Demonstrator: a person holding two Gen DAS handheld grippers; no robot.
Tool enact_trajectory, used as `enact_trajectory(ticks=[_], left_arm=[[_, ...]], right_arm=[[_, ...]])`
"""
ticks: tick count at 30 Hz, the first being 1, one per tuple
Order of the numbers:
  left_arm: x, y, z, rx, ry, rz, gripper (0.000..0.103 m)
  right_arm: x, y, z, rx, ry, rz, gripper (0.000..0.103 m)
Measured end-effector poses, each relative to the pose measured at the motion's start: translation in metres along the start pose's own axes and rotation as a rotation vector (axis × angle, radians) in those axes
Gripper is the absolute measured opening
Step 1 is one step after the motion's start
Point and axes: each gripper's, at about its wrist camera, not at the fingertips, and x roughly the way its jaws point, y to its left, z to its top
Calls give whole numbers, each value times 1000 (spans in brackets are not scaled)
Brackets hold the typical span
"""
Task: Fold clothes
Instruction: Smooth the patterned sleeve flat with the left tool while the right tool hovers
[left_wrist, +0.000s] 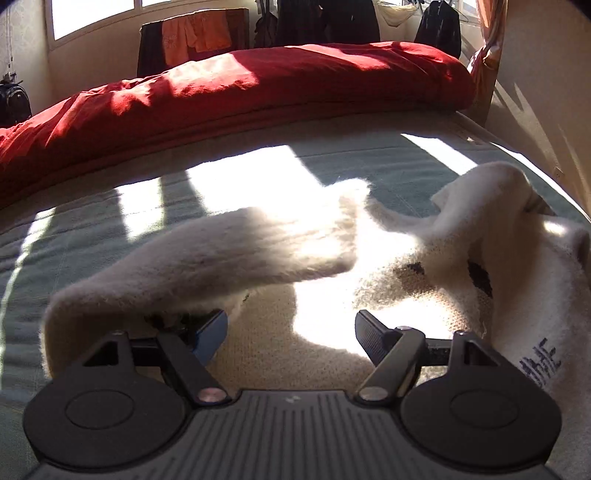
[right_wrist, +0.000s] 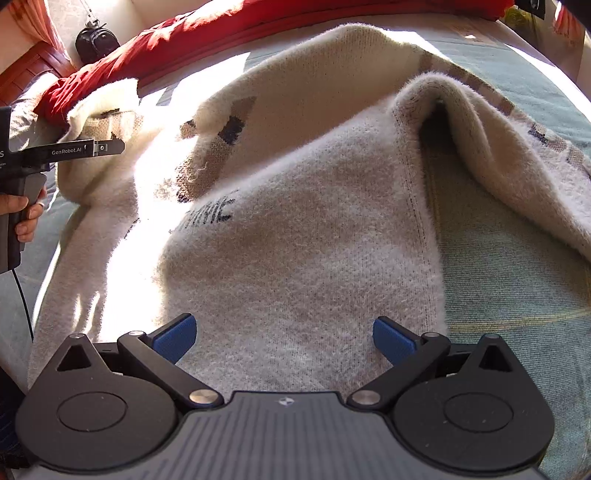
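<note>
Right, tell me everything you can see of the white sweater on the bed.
The sweater is cream-white, fuzzy knit, with brown and dark blocky motifs and dark lettering. It lies crumpled and partly folded on the green bed cover, one sleeve thrown across the body, a hem edge folded up into a ridge. Sunlight streaks it. The left tool and the right tool both hang open over the fabric, gripping nothing.

From where I'm driving, the bedspread left of the sweater is open, and there's another bare strip on its right side. The red duvet walls off the far edge, and a sleeve is draped right over my left gripper's left finger, so that side's blocked.
</note>
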Motion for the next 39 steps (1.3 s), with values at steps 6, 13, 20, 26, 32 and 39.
enact_trajectory(ticks=[6, 13, 20, 26, 32, 39], left_arm=[[26, 66, 11, -66, 48, 230, 76], [22, 111, -8, -155, 98, 244, 79], [2, 105, -1, -221, 50, 144, 77], [-12, 50, 4, -133, 29, -33, 77], [-10, -22, 0, 36, 37, -186, 78], [16, -63, -14, 178, 78, -233, 78]], right_arm=[[4, 2, 6, -6, -2, 1, 103], [7, 2, 8, -13, 2, -13, 103], [6, 4, 11, -17, -15, -17, 103], [-1, -7, 21, 11, -91, -23, 103], [-13, -40, 46, 107, -189, -60, 103], [-1, -61, 58, 131, -176, -84, 103]])
